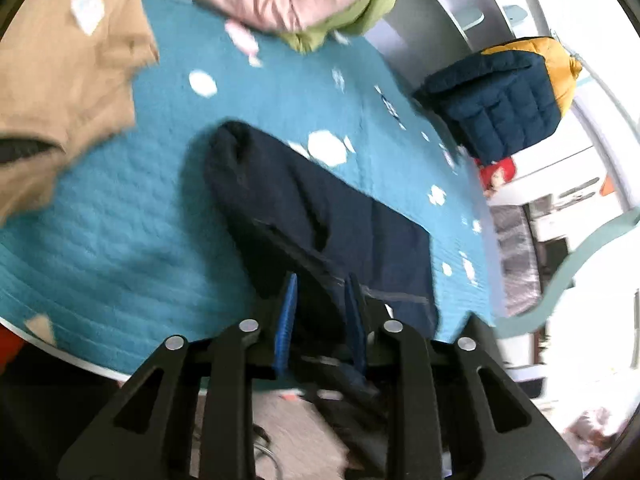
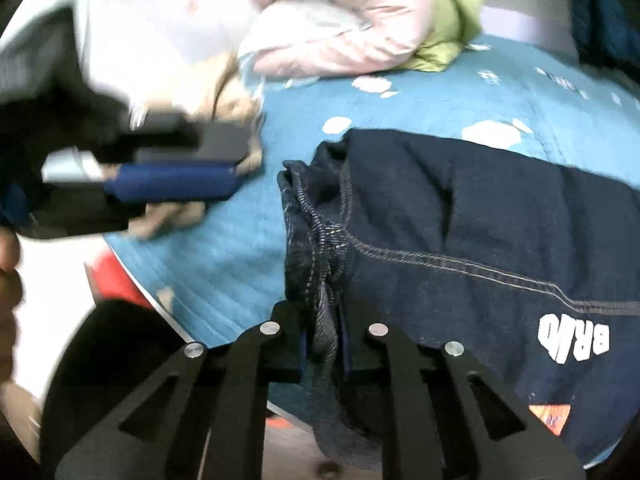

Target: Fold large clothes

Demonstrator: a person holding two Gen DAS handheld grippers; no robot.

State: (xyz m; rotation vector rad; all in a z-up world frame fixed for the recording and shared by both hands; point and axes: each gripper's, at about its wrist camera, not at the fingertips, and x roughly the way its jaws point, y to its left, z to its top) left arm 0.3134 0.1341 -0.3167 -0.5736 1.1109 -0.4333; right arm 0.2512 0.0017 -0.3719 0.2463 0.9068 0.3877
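A dark navy denim garment (image 1: pixel 320 212) lies on a teal quilted cover (image 1: pixel 120 232). In the right wrist view it (image 2: pixel 480 220) shows stitched seams and white lettering. My left gripper (image 1: pixel 320 292) has its blue pads around the garment's near edge, with dark cloth between them. My right gripper (image 2: pixel 324 336) is shut on a bunched denim edge at the garment's left end. The left gripper (image 2: pixel 224 176) also shows in the right wrist view, at the left, blurred, over tan cloth, away from the denim.
A tan garment (image 1: pixel 68 80) lies at the left. A pink and green jacket (image 1: pixel 304 0) is piled at the back, also in the right wrist view (image 2: pixel 360 28). A navy and yellow quilted jacket (image 1: pixel 504 96) hangs at the right. The cover's near edge (image 2: pixel 168 320) drops to the floor.
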